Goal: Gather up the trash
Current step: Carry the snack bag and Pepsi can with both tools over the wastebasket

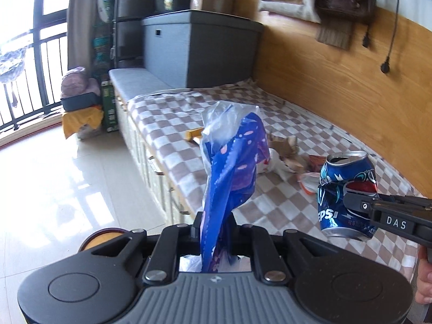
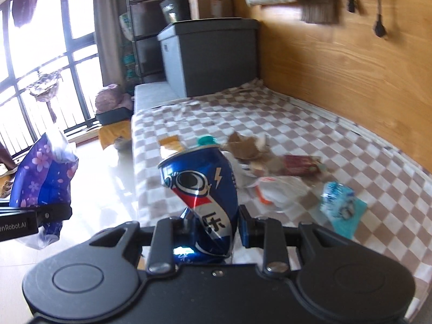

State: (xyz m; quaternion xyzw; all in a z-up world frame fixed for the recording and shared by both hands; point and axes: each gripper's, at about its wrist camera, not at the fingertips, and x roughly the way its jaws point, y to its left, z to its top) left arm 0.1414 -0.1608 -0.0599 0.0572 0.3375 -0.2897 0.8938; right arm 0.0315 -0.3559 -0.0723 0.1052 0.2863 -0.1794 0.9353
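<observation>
My left gripper point(image 1: 214, 225) is shut on a blue flowered plastic bag point(image 1: 232, 162), which sticks up between its jaws with clear plastic at its top. The same bag point(image 2: 43, 172) hangs at the left edge of the right wrist view. My right gripper point(image 2: 212, 224) is shut on a dented blue Pepsi can point(image 2: 201, 189), held upright over the checkered bed point(image 2: 310, 124). That can point(image 1: 347, 194) also shows at the right of the left wrist view, gripped from the side. Loose trash lies on the bed: torn cardboard point(image 2: 244, 145), a white and orange wrapper point(image 2: 278, 189), a light blue packet point(image 2: 341, 202).
A wooden wall panel point(image 2: 351, 62) runs along the bed's far side. A grey storage box point(image 1: 199, 48) with a cardboard carton on top stands at the bed's head. Shiny floor tiles point(image 1: 54, 178) spread to the left, towards a barred window point(image 1: 27, 54). A person's hand point(image 1: 424, 283) shows at bottom right.
</observation>
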